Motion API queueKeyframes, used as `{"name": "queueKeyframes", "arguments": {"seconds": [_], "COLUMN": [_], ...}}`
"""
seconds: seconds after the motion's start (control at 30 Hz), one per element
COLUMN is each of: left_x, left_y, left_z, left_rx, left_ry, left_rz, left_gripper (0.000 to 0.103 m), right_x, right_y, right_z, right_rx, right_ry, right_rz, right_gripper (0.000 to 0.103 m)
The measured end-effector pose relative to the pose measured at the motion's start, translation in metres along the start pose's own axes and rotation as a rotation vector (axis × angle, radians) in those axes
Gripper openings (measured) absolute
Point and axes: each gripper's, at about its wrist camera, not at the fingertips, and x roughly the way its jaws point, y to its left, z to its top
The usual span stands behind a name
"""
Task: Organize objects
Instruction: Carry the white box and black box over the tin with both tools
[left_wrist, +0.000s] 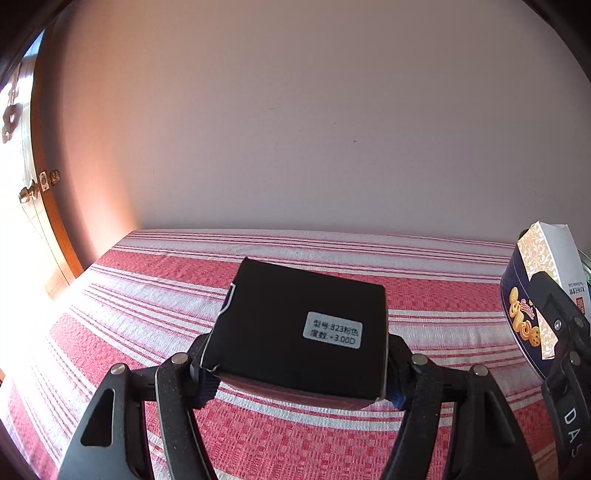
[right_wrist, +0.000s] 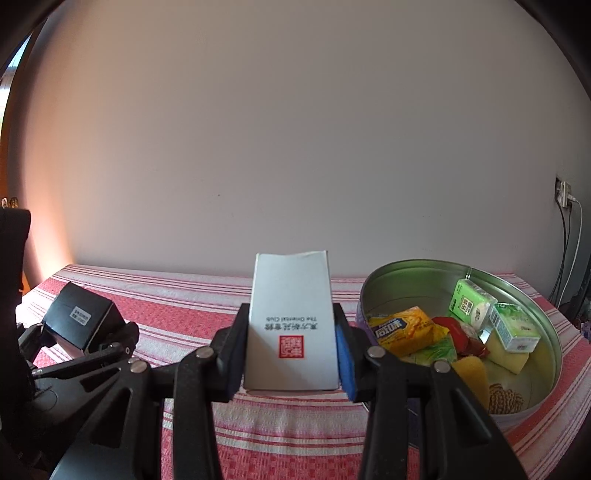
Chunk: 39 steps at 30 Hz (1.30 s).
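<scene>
The black box (left_wrist: 299, 332), a small carton with a white label printed "823" and "+3.00D", is clamped between the pads of the left gripper (left_wrist: 295, 373), lifted clear above the red-and-white striped cloth (left_wrist: 147, 295) that covers the table, its far end tilted up toward the plain pale wall (left_wrist: 295, 110). In the left wrist view a wooden door frame with a brass knob (left_wrist: 27, 194) stands at the far left, in strong light. To the right of the black box, the right gripper (right_wrist: 291, 350) holds a tall white box (right_wrist: 291, 325) with its jaws closed fairly narrow on the box's two long sides; the box stands nearly upright, printed upside down with "The Oriental Club" and a red square seal, and its other face, seen from the left wrist camera, carries a cream ornamental pattern. Both boxes hang above the cloth, well apart from each other. Farther right sits a round metal cookie tin (right_wrist: 417, 273), open, blue on the outside with biscuits pictured there. Inside it lie a yellow snack packet (right_wrist: 406, 328), a red wrapped item (right_wrist: 458, 332), two green-and-white tissue packs (right_wrist: 471, 304) leaning together, and a yellow sponge-like block (right_wrist: 506, 356). At the far right edge, cables (right_wrist: 567, 236) hang from a wall socket.
</scene>
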Motion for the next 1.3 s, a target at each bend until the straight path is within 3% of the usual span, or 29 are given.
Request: {"name": "queueKeyframes", "arguments": {"seconds": [0.17,0.6,1.3], "left_x": [-0.006,-0.04,-0.049], "left_y": [0.0,-0.03,-0.056], "left_z": [-0.008,-0.024,-0.033], "left_rx": [-0.018,-0.015,0.018], "left_ry": [0.021,0.023,0.031], "left_rz": [-0.037,-0.023,-0.048], "left_gripper": [0.07,0.07,0.07], "right_x": [-0.008,-0.025,-0.04], "right_y": [-0.004,-0.023,-0.053], "right_z": [-0.006,-0.023,-0.03], "right_rx": [-0.007,-0.029,-0.054], "right_ry": [-0.003,-0.003,-0.003], "right_rz": [0.0,0.007,0.014], "right_gripper": [0.041,0.041,0.041]}}
